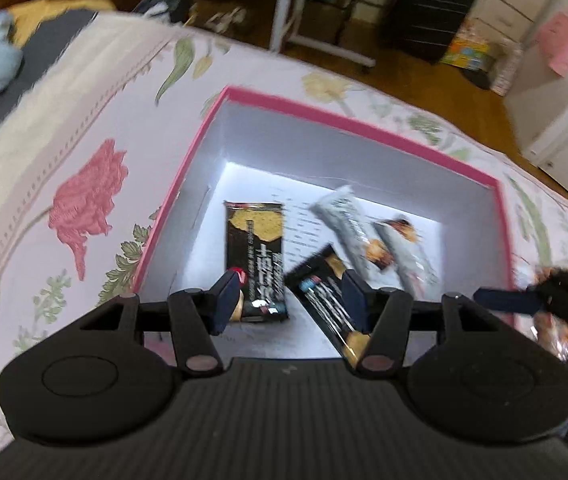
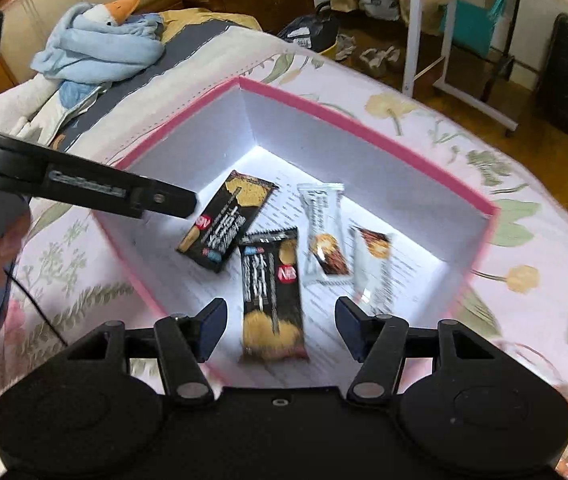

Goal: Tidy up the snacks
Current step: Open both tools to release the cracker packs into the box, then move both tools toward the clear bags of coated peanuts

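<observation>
Pink-rimmed box (image 2: 368,128) is already holding four snack packets (image 2: 271,296) beneath both empty, parted grippers, left (image 1: 290,300) and right (image 2: 281,328), though tidying looks unfinished.

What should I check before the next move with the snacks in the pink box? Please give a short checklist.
1. Left gripper jaws free of any packet: ok, open.
2. Right gripper jaws free: ok, open above a black packet, not pressing it.
3. Four packets inside the box: ok, two black, two white.
4. Packets lined up neatly: not ok, they lie at different angles.
5. Grippers apart from each other: ok.
6. More snacks outside the box: cannot tell, something blurred at the right edge.
</observation>
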`<state>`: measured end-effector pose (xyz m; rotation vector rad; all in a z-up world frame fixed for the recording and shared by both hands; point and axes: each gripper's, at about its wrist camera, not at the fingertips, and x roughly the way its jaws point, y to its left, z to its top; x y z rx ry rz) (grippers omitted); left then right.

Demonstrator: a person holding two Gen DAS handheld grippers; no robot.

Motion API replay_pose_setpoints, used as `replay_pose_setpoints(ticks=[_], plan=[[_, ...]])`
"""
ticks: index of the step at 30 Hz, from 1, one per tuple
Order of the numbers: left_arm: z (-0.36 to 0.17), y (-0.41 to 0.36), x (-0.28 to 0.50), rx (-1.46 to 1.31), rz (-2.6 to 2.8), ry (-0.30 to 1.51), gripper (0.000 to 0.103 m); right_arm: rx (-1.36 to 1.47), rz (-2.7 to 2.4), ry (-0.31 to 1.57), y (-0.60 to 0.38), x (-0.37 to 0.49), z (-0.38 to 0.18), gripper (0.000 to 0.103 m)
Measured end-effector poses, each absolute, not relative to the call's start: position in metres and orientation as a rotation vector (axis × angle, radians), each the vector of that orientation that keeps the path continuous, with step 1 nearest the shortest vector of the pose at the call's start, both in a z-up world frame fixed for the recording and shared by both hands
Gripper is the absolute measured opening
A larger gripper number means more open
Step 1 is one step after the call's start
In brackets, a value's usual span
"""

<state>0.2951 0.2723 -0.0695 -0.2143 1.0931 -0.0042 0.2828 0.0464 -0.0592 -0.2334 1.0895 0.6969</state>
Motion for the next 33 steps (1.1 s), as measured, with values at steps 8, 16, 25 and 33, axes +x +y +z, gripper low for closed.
replay_pose_setpoints(ticks=[8,16,25,33], plan=[[0.004,0.229,0.233,-0.025,-0.142,1.026,0.061,-0.241,0.691,1.050,-0.015,0.230,0.011,0.065],[0.059,0.172,0.182,0.099,-0.277,0.925,0.065,-0.211,0.658,0.960,-0.092,0.172,0.054,0.066],[0.050,0.081,0.163,0.174,-0.445,0.910,0.080,-0.264,0.524,0.827,-0.151,0.130,0.038,0.066],[0.007,0.000,0.191,0.179,-0.512,0.920,0.082,-0.262,0.353,0.837,-0.182,0.151,-0.024,0.067]])
